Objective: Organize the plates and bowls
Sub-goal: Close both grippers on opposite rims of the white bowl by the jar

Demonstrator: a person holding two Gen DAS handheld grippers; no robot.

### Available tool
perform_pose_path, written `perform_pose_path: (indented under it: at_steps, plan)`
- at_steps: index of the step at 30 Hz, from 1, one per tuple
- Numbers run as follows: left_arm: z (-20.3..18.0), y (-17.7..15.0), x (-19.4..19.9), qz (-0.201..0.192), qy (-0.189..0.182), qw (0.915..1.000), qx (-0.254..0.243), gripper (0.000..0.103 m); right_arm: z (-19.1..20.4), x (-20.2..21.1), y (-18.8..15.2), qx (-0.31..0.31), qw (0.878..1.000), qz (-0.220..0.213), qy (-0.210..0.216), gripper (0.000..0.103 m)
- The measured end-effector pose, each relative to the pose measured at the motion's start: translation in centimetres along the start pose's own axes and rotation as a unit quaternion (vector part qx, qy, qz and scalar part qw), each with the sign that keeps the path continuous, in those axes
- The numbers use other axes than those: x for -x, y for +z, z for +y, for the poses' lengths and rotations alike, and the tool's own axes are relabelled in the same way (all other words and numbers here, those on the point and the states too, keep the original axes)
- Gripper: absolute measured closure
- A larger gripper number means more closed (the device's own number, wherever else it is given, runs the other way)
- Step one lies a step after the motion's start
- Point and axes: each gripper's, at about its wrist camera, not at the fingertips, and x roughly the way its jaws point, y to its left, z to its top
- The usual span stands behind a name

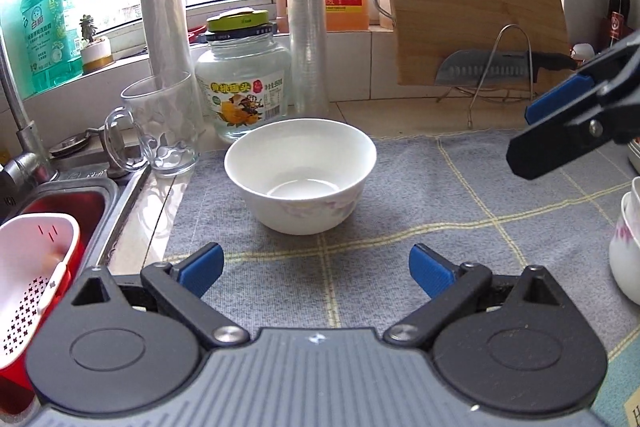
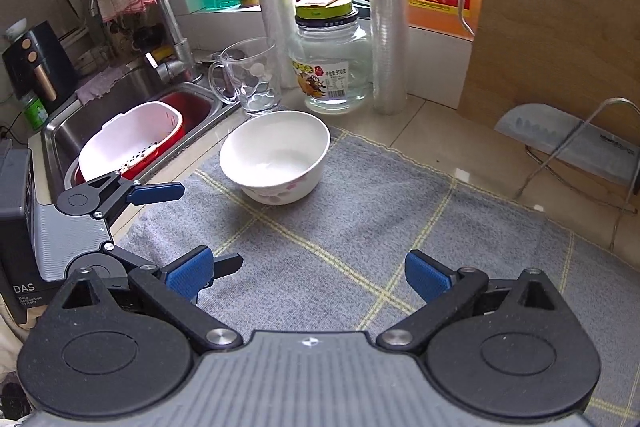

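At the far left the stainless steel sink [image 2: 132, 95] holds a white perforated plastic colander [image 2: 132, 143] sitting in a red basin [image 2: 192, 107]; its edge lies close to the grey checked cloth mat [image 2: 340, 235], so a bowl nudged that way could tip over the rim into the sink.

The left gripper [image 1: 316, 267] hovers low over the mat with its blue-padded jaws spread wide and nothing between them, pointed straight at the white ceramic bowl with a faint pink floral print [image 1: 300, 175]. The bowl stands upright and empty on the mat's back left part. Just behind it are a clear glass mug [image 1: 160, 127] and a glass jar with a green lid [image 1: 244, 87] (both near enough to matter). A push instead of a clean pinch on the rim would probably slide the bowl into them, and the mug looks easiest to topple.

The right gripper [image 2: 306, 273] is also wide apart and empty, above bare mat. To its right a steel cleaver [image 2: 568, 143] rests on a wire rack [image 2: 576, 155] before a leaning wooden cutting board [image 2: 560, 27]; a careless swing could catch them. More white bowls [image 1: 628, 239] sit at the left camera's right edge.
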Motion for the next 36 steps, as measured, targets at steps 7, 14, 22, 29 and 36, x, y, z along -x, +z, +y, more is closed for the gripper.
perform_pose_path:
  at_steps: [7, 14, 22, 29, 36]
  plan:
    - [0.6, 0.4, -1.7, -0.006, 0.001, 1.0000, -0.002, 0.004, -0.5, -3.8, 3.5, 0.014, 1.000, 0.013, 0.024, 0.000]
    - [1.0, 0.6, -2.8, -0.008, -0.004, 0.9999, -0.004, 0.004, 0.0, -7.5, 5.6, 0.039, 0.998, 0.028, 0.045, 0.000]
    - [1.3, 1.2, -3.8, -0.018, -0.010, 0.9997, -0.011, 0.004, 0.2, -10.0, 7.1, 0.044, 0.997, 0.029, 0.054, 0.001]
    - [1.2, 1.8, -4.7, -0.025, -0.020, 0.9994, -0.015, 0.005, -0.3, -11.6, 8.1, 0.047, 0.997, 0.033, 0.057, 0.008]
    - [1.3, 2.0, -5.2, -0.026, -0.018, 0.9994, -0.014, 0.007, -0.5, -13.1, 9.0, 0.050, 0.996, 0.040, 0.063, 0.017]
